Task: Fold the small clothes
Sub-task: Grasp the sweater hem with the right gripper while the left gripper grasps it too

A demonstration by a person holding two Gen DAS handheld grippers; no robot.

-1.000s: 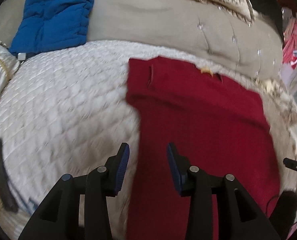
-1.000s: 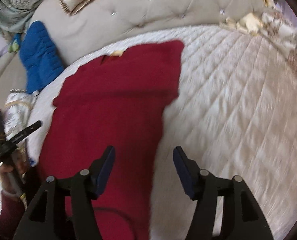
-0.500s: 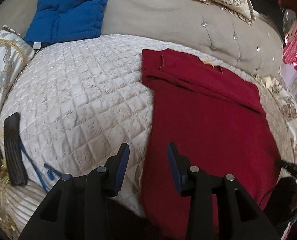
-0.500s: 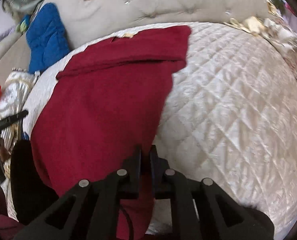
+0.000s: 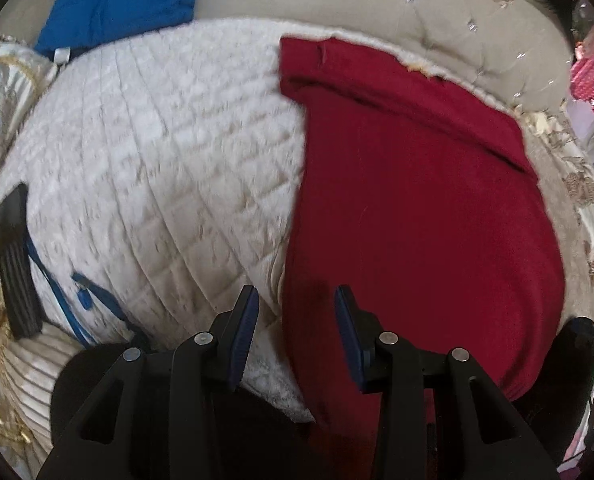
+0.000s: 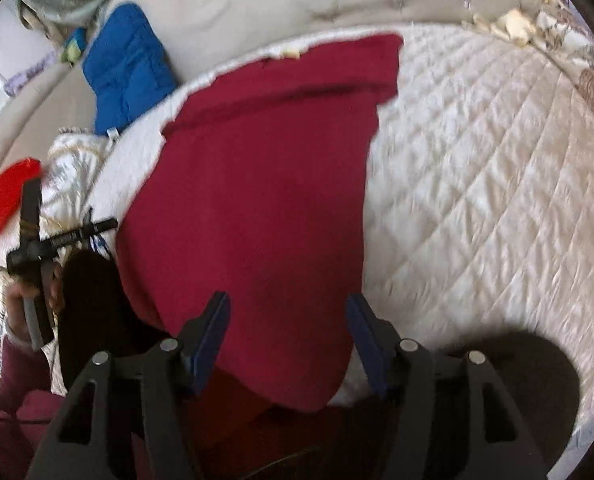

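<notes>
Red garment (image 5: 417,208) lies flat on the quilted bed (image 5: 157,168), sleeves already folded across the top, bottom hem hanging off the near edge. Step in hand: reaching for the hem corners to fold the body up. Left claw (image 5: 295,334) is released, its left edge between the jaws, no pads touching. Right claw (image 6: 287,340) has just been opening, cloth between the jaws but not pinched. Next: lower both claws, clench on the hem corners, lift toward the collar. Hem itself is hidden behind the claws; edges blurred.
</notes>
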